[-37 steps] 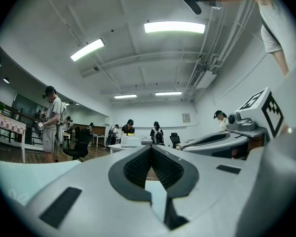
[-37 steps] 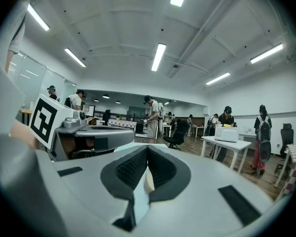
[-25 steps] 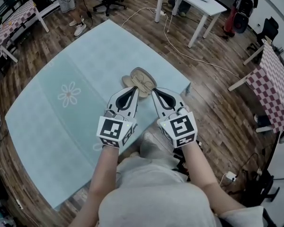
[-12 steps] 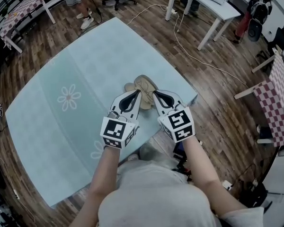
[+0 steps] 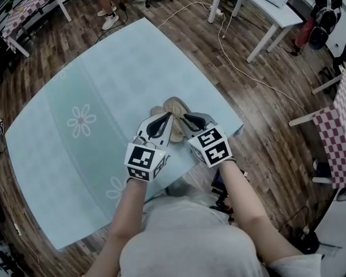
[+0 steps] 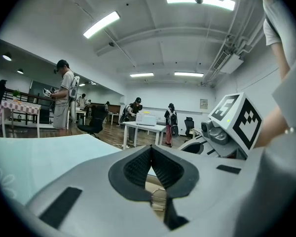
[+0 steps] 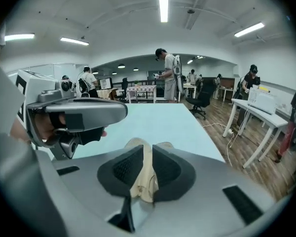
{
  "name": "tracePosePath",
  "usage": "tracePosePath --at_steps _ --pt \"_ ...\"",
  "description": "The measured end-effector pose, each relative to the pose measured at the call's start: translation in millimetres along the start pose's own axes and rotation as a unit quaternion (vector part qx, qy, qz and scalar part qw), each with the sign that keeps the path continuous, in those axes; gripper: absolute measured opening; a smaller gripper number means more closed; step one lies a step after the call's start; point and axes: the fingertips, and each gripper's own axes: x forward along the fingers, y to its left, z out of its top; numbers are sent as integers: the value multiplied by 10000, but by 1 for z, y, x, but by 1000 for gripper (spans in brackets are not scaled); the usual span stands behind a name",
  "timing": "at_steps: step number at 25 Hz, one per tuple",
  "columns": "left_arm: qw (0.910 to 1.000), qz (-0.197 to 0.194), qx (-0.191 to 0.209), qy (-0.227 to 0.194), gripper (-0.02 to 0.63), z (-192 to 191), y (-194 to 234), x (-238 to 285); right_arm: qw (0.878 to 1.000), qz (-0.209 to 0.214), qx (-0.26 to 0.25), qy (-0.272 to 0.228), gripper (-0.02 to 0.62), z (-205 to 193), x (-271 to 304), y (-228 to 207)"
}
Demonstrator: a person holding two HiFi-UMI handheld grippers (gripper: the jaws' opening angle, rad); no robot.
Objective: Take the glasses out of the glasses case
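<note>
Two grippers meet over the tan glasses case point(image 5: 174, 105), which lies on the pale blue tablecloth point(image 5: 104, 68) close to the table's near edge, right in front of the person. The right gripper point(image 5: 183, 119) has its jaws pressed onto a fold of the soft case, with the tan material squeezed flat between the dark pads. The left gripper point(image 5: 165, 116) has its jaws drawn together at the tips, and case material and a small metal ring point(image 6: 159, 195) show in the gap just behind them, so I take it to be pinching the other side of the case. I can't see the glasses from where I stand; I'd guess they are inside and the case is about to be pulled open. The material looks limp and thin, so a pull to part the two sides could let one fold slip out of a pinch, and the case would flop shut. If both grips hold but the pull runs toward the person, the whole case could slide off the near edge. A sudden opening might also tip the glasses out onto the wooden floor, and a pinch that is too deep could catch the frame or a lens through the fabric.
</note>
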Motion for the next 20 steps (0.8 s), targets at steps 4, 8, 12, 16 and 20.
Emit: tracePosePath --at_steps 4,8,12,16,20 --pt "9999 69 -52 69 8 -6 5 5 9979 273 -37 581 61 -18 21 4" --pt "9997 165 -134 102 8 -12 10 8 9944 332 -160 987 61 -34 40 3" --pt "9995 188 -186 181 8 -19 9 14 9921 308 -13 1215 61 -43 52 -2" --pt "9990 295 -253 204 8 -24 16 12 9888 147 -31 1486 61 -54 65 -8" --pt "9984 427 -305 208 8 -25 25 8 9847 133 -113 1732 61 -63 73 -11"
